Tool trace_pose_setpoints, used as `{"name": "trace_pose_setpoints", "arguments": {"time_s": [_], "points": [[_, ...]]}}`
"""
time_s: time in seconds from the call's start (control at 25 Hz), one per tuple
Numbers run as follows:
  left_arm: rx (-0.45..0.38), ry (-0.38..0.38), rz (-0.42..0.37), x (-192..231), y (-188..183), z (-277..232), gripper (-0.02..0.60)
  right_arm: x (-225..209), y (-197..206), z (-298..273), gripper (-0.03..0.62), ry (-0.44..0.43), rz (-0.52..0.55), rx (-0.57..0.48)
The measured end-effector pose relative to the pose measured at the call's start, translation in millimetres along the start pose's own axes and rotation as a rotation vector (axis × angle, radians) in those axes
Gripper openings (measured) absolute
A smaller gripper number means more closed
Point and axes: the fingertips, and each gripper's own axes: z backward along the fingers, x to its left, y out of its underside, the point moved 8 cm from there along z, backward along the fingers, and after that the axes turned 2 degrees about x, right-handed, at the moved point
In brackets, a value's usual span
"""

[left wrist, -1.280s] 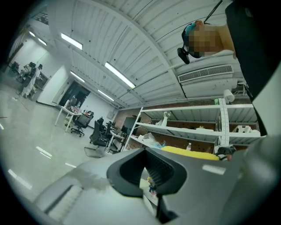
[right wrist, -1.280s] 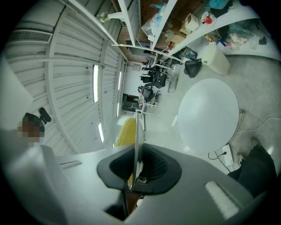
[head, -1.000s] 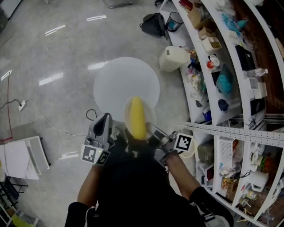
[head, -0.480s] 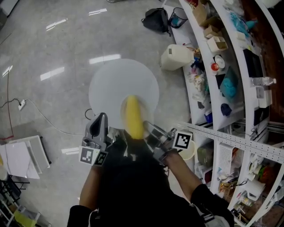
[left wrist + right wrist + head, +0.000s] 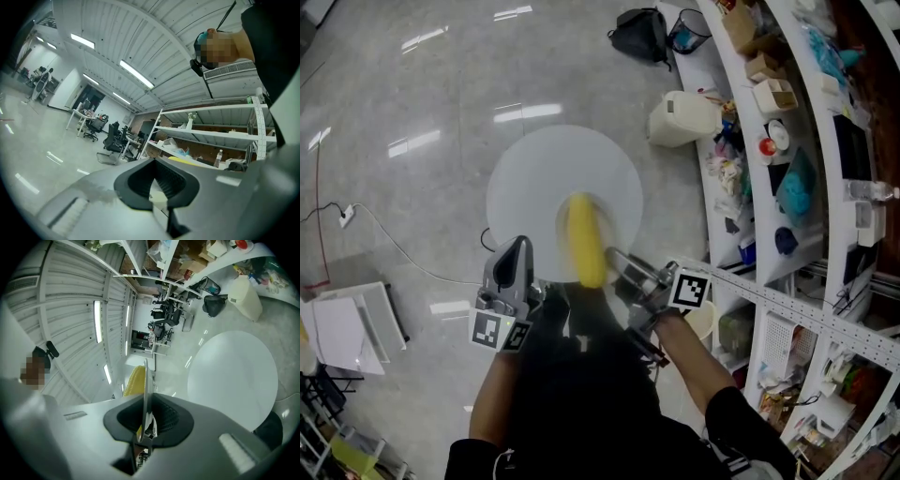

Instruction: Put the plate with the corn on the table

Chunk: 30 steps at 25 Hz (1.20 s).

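Observation:
A yellow corn cob point(image 5: 585, 240) lies on a small white plate point(image 5: 610, 228). The plate hangs over the near part of the round white table point(image 5: 534, 178). My right gripper point(image 5: 619, 261) is shut on the plate's near rim. In the right gripper view the plate point(image 5: 145, 380) stands edge-on between the jaws of the right gripper point(image 5: 146, 420). There the corn point(image 5: 133, 380) is to its left and the table point(image 5: 232, 376) ahead on the right. My left gripper point(image 5: 517, 246) hovers at the table's near left edge, shut and holding nothing. In its own view the left gripper point(image 5: 157, 185) points up at the ceiling.
White shelving point(image 5: 787, 141) packed with items runs down the right side. A white canister point(image 5: 684, 117) and a black bag point(image 5: 642, 33) sit on the floor beside it. A cable with a plug strip point(image 5: 347, 222) crosses the floor at left, near a white rack point(image 5: 347, 333).
The plate with the corn has come slightly further over the table's near edge, still in the right gripper. The left gripper has kept its place.

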Motion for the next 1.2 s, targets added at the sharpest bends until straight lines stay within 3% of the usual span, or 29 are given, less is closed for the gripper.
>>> {"name": "trace_pose_setpoints", "arguments": {"time_s": [0.64,1.2], "points": [[0.036,0.009,0.041,29.8,49.1,-26.2,0.003,-87.3,-19.2,-34.0,0.040,-0.024,0.005,0.035],[0.058,0.009,0.089,48.8,96.8,-33.5,0.003,-163.6,-3.3,-55.3,0.040,-0.016,-0.022,0.071]]}}
